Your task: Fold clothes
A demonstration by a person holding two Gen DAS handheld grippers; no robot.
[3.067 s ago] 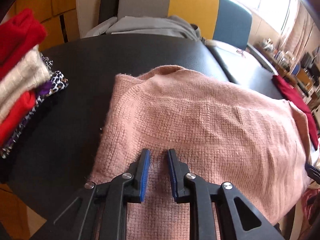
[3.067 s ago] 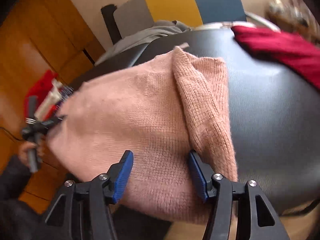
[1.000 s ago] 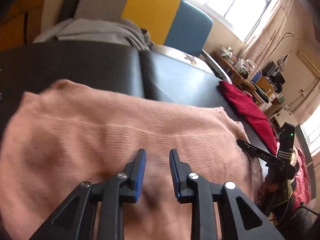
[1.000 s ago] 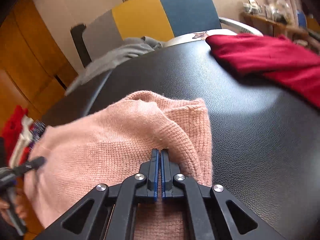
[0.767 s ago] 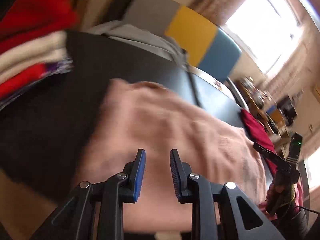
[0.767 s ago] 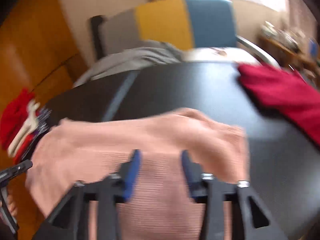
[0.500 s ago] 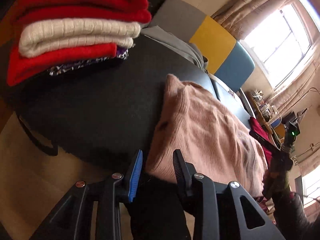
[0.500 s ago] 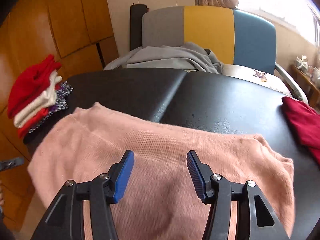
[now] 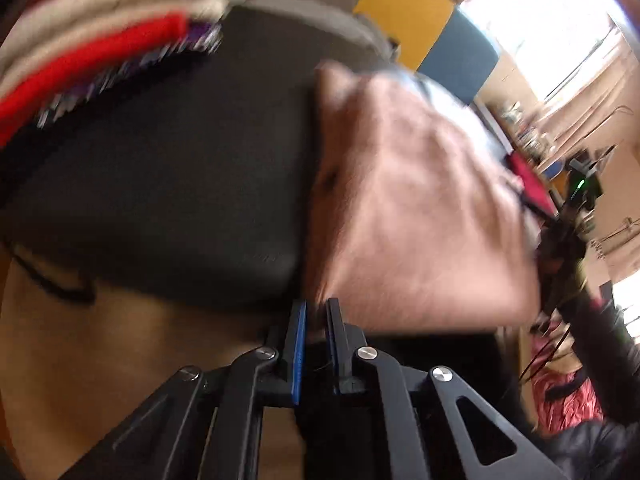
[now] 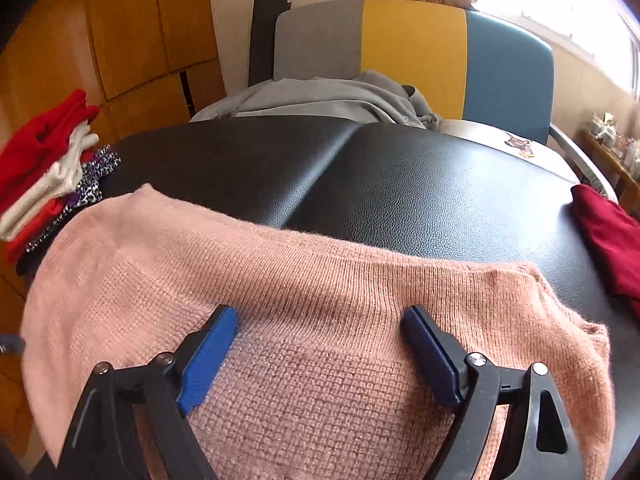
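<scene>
A pink knitted sweater lies folded across the near side of the black padded table. My right gripper is open and hovers just above its middle, jaws wide apart. In the blurred left wrist view the sweater hangs over the table's near edge, and my left gripper is shut on its lower left corner at that edge. The right hand-held gripper shows far right in that view.
A stack of folded clothes, red, cream and leopard print, sits at the table's left end, also in the left wrist view. A dark red garment lies at the right end. A chair with grey clothing stands behind.
My left gripper dropped to the sweater's left corner at the table edge and closed on it. My right gripper let go of the sweater, opened wide and drew back over its middle.
</scene>
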